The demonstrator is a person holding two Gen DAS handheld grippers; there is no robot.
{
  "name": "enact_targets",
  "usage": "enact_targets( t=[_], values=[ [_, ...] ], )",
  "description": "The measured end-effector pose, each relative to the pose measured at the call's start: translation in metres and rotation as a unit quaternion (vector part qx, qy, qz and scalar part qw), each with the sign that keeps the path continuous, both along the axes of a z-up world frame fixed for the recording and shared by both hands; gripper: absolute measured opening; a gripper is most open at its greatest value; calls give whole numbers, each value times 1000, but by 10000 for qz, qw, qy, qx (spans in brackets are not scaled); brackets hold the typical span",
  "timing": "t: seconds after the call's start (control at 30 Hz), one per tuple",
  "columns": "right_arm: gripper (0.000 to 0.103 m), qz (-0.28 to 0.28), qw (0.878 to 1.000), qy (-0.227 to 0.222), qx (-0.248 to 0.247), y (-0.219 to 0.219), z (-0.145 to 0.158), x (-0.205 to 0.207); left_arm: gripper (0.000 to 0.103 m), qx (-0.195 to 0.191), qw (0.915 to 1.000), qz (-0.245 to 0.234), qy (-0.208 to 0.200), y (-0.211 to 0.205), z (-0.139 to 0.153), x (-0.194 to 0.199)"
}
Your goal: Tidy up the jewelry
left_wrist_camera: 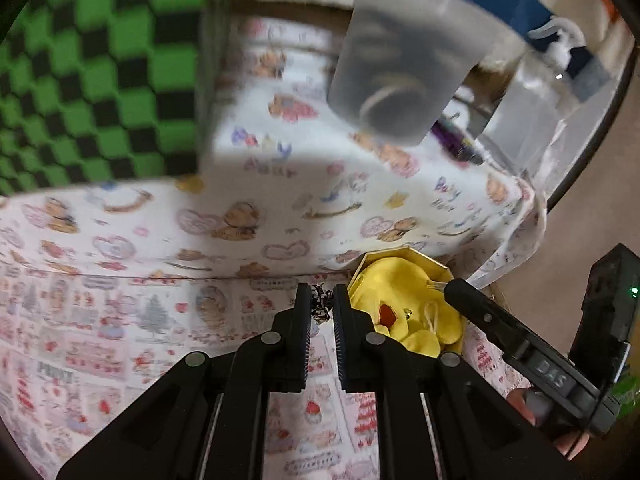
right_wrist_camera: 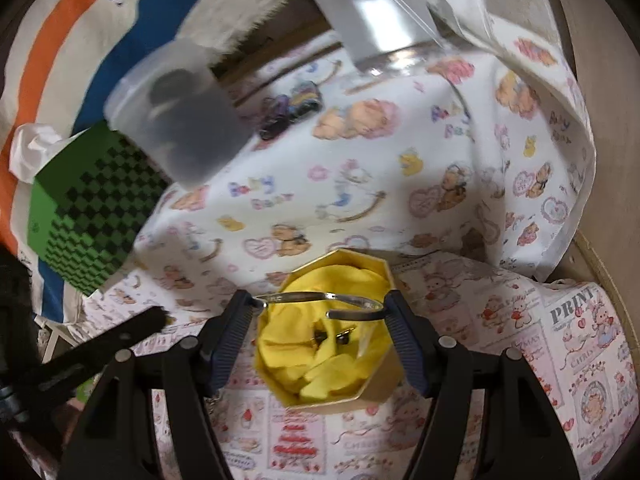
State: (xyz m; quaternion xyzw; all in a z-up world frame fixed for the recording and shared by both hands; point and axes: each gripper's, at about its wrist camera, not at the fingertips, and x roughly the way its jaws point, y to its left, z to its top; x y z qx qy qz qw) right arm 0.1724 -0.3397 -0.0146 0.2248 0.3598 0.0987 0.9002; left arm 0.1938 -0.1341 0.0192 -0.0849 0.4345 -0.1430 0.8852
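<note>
The right tongs (right_wrist_camera: 320,320) are gripping a thin silver bangle (right_wrist_camera: 320,298) across its width, hovering over the yellow-lined gold box (right_wrist_camera: 344,400). It looks light, springy and slippery, so hold it gently at its sides. The left tongs (left_wrist_camera: 322,312) are pinching a limp dark chain (left_wrist_camera: 320,304) just beside the box, above the table (left_wrist_camera: 120,320).

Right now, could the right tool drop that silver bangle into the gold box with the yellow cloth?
Probably yes. The right tool holds the silver bangle directly over the open gold box, and nothing covers the yellow cloth lining it. The left tool, holding a dark chain, sits off to the side.
</note>
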Motion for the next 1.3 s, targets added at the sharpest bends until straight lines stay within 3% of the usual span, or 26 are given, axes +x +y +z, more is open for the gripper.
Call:
enact_targets(
  t=[0.13, 0.3, 0.4, 0.5, 0.73, 0.77, 0.87, 1.03, 1.17, 1.3],
  values=[
    [66, 161, 9998, -68, -106, 5, -3, 6, 10, -349, 9993, 22, 165, 4, -11, 6],
    [68, 237, 9993, -7, 300, 0, -5, 7, 10, -265, 9994, 184, 105, -1, -15, 10],
    [71, 68, 9994, -157, 307, -12, 2, -1, 10, -479, 9987, -67, 165, -15, -13, 10],
    [71, -136, 9987, -208, 456, -28, 7, -8, 10, -396, 9988, -278, 28, -35, -7, 8],
    [73, -475, 9978, -139, 448, -49, 3, -12, 10, -537, 9966, -556, 269, -66, -14, 20],
    [74, -461, 9974, -104, 551, -51, 1, -11, 14, -568, 9963, -582, 267, -67, -14, 19],
    [75, -504, 9964, -15, 683, -61, -4, -13, 47, -536, 9968, -584, 109, -65, -11, 9],
    [77, -501, 9974, -125, 494, -56, 6, -20, 51, 38, 9973, -404, -605, -46, 14, -18],
    [79, -415, 9983, -305, 286, -46, 24, -35, 77, 498, 9945, -69, -916, -13, 34, -40],
    [85, -199, 9971, -727, 104, -28, 47, -53, 86, 854, 9862, 397, -1359, 22, 52, -71]
  ],
)
